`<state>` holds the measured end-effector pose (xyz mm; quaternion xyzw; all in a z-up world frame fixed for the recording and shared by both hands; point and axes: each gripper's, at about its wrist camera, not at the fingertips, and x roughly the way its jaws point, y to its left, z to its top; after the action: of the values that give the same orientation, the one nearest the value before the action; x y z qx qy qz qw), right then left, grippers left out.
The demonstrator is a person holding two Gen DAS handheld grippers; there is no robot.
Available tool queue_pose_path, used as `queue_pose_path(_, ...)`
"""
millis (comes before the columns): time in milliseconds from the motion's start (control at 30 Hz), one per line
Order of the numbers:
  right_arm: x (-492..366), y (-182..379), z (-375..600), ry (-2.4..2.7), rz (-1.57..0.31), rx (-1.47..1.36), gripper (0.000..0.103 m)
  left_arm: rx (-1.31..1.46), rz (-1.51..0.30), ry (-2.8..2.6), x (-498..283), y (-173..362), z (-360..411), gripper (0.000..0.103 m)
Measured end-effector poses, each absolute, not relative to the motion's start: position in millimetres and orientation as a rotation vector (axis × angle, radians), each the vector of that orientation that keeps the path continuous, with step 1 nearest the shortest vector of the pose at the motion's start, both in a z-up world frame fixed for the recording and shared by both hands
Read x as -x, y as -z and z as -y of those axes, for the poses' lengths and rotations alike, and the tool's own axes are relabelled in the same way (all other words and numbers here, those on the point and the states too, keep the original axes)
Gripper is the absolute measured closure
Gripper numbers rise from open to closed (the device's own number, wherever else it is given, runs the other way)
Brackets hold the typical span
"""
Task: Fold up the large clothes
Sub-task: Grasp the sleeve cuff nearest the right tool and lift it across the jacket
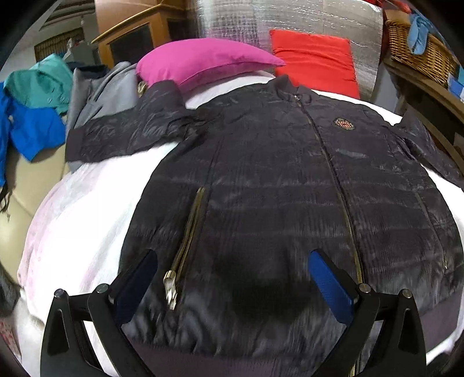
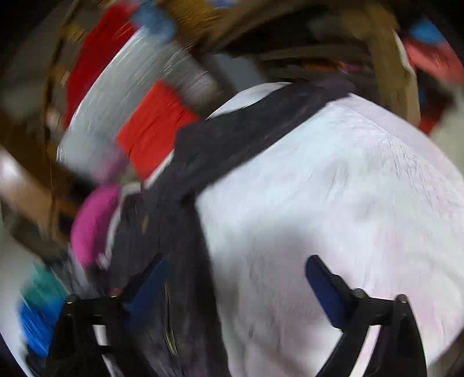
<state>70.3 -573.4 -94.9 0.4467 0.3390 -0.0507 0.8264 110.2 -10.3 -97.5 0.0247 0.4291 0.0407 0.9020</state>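
A dark navy quilted jacket [image 1: 275, 174] lies front up on the white bedcover [image 1: 87, 203], zipped, with both sleeves spread sideways. A round badge [image 1: 344, 124] sits on its chest and a pocket zip pull [image 1: 170, 290] near its hem. My left gripper [image 1: 232, 255] hovers open over the jacket's lower front, just above the hem, with nothing pinched. The right wrist view is badly blurred. There my right gripper [image 2: 236, 261] stands open at the jacket's [image 2: 179, 237] side edge: its left finger [image 2: 150, 278] is over the dark fabric and its right finger [image 2: 322, 278] over the white bedcover [image 2: 333, 188].
A pink pillow [image 1: 203, 62] and a red cushion [image 1: 316, 61] lie at the head of the bed against a silver foil mat [image 1: 290, 17]. Teal, blue and grey clothes [image 1: 37, 107] are heaped at the left. A wicker basket [image 1: 420, 55] stands at the right.
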Motion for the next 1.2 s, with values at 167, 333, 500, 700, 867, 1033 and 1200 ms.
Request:
queue_pose_path(167,-122,115,651,0.147,-0.649,-1.144,0.019,-0.078,-0.9,-0.072,-139,117,15,0.0)
queue_pose_path(333,-177,134,696,0.208,-0.598,-1.233,0.027,-0.046,-0.971,-0.046,-150,147,9,0.0)
queue_pose_path(500,-212,154,704,0.291,-0.643,-1.196,0.032,-0.009,-0.914,-0.021,-142,152,5,0.0)
queue_pose_path(700,-243,142,710,0.41,-0.783,-1.008,0.085,0.005,-0.879,-0.005,-142,153,1,0.0)
queue_pose_path(867,-264,44,658,0.397,-0.714,-0.674,0.092,0.003,-0.862,0.001,-142,152,-1,0.0)
queue_pose_path(1033,-280,-62,544,0.254,-0.592,-0.392,0.094,0.004,-0.857,-0.002,-140,152,0,0.0)
queue_pose_path(1200,-284,-88,397,0.027,-0.563,-0.179,0.094,0.014,-0.854,-0.003,-139,152,0,0.0)
